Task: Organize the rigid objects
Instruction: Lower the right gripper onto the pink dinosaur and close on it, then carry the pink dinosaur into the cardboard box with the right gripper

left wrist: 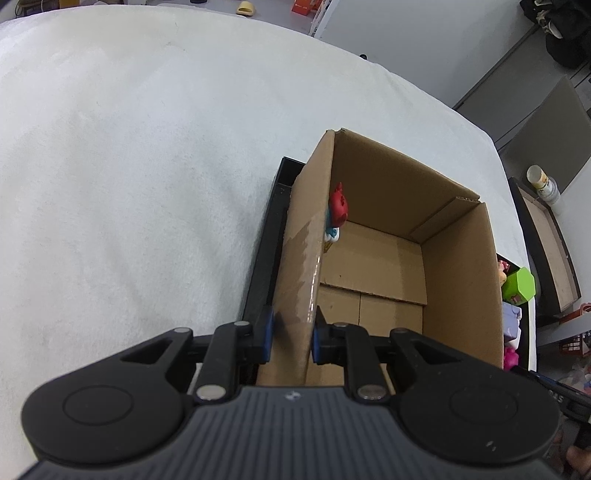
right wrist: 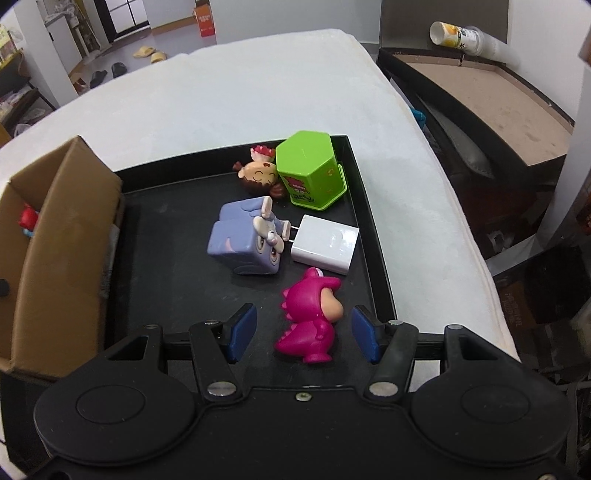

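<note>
My left gripper is shut on the left wall of an open cardboard box, one blue pad on each side of the wall. A small red toy leans inside against that wall. In the right wrist view the box stands at the left end of a black tray. My right gripper hangs open around a pink dinosaur figure, which lies between the pads without touching either. Beyond it lie a purple cube toy, a white charger, a green hexagonal container and a brown-haired doll.
The tray rests on a white padded surface. A wooden tray with a cup lying on it stands to the right, past the table edge. Slippers and boxes lie on the floor far behind.
</note>
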### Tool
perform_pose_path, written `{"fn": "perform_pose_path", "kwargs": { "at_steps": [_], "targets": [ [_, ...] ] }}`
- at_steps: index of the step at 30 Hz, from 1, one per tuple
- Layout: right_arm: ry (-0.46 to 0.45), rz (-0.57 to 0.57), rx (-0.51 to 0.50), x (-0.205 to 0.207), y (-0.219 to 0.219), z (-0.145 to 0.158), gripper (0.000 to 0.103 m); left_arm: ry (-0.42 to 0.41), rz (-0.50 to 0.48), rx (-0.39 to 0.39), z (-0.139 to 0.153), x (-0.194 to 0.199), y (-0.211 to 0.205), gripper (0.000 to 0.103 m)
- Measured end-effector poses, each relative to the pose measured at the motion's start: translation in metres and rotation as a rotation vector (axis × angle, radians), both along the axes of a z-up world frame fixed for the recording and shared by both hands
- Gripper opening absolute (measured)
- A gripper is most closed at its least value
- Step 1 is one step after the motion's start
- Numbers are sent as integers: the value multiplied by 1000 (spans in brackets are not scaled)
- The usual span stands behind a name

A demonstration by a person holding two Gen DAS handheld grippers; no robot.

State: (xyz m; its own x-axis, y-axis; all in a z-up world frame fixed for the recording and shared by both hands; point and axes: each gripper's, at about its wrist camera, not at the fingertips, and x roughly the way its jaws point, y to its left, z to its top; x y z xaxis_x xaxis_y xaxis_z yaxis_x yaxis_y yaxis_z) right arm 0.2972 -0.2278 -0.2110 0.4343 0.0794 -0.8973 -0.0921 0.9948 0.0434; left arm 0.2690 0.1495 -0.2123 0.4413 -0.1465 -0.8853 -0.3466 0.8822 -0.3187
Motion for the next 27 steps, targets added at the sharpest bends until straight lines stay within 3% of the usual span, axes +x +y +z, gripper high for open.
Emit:
{"fn": "perform_pose_path", "kwargs": {
  "at_steps": [15,18,21,27],
  "targets": [
    [43,-13,-21,17,2,-20,57,-9,4,-17,0,-3,2,19],
    [73,-5,-17,19,-1,-24,43,-8,11,-21,0,-4,2,19],
    [105,-19,45,17,-7,-18,43,-10,17,-21,1,-4,1,19],
    [75,29,42,4,-3,0,43,-13,22,-19,2,-5,1,19]
  ]
}}
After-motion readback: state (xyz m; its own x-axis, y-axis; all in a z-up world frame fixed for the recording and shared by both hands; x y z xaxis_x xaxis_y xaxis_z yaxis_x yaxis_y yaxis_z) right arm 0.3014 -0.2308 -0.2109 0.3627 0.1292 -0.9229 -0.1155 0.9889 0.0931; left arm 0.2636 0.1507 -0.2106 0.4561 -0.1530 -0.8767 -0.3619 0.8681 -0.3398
